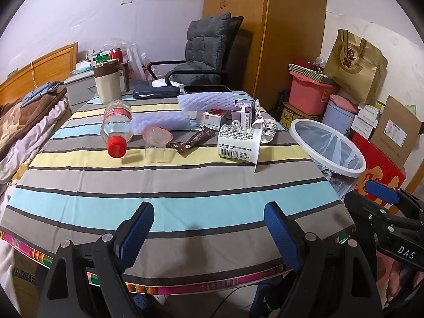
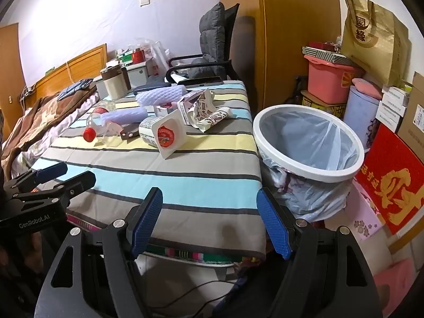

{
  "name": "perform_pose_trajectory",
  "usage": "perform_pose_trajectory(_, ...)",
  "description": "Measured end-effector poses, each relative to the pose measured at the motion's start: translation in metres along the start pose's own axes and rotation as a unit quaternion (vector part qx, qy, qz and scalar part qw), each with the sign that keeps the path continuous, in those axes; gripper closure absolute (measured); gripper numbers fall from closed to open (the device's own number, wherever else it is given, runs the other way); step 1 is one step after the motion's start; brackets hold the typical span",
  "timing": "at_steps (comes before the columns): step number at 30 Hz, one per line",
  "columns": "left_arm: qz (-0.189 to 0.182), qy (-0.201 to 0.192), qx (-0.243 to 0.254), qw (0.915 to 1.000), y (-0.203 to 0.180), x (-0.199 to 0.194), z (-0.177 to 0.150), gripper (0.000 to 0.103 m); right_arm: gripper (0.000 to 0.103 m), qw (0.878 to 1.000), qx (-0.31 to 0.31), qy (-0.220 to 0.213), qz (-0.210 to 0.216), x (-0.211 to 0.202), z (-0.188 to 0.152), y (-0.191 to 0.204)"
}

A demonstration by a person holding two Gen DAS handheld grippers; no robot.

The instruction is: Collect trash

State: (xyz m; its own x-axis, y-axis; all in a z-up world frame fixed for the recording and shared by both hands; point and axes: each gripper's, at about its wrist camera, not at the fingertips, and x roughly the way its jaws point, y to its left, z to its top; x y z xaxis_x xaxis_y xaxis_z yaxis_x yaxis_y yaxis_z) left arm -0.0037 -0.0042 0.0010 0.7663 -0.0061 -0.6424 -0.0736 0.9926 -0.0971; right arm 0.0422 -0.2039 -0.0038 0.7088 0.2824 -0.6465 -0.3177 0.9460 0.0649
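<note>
On the striped tablecloth (image 1: pixel 185 185), a water bottle (image 1: pixel 118 126), foam sleeves (image 1: pixel 206 100), a tipped yogurt cup (image 1: pixel 238 143) and crumpled cartons lie clustered before a mug (image 1: pixel 107 82), well beyond both grippers. Left gripper (image 1: pixel 209 225) and right gripper (image 2: pixel 209 214) hang spread, empty. Only the right view shows the cup's red, perhaps foil, mouth and the lined trash bin (image 2: pixel 307 143) beside the table.

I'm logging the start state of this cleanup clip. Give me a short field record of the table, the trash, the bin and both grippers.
surface: table under a striped cloth
trash on table: plastic bottle lying on its side, red cap toward camera; clear cup; brown wrapper; white yogurt tub tipped over; crumpled paper; foam sleeves
bin: white-rimmed trash bin with plastic liner, right of the table
left gripper: open, holding nothing
right gripper: open, holding nothing
</note>
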Motion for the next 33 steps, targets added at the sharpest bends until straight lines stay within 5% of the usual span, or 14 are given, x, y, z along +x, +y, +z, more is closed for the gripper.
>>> perform_pose_trajectory(33,-0.001,0.002,-0.005,1.0000,0.0029,0.0004,0.0002,0.018,0.028,1.000,0.002,0.000,0.001,0.0006,-0.0005,0.0002)
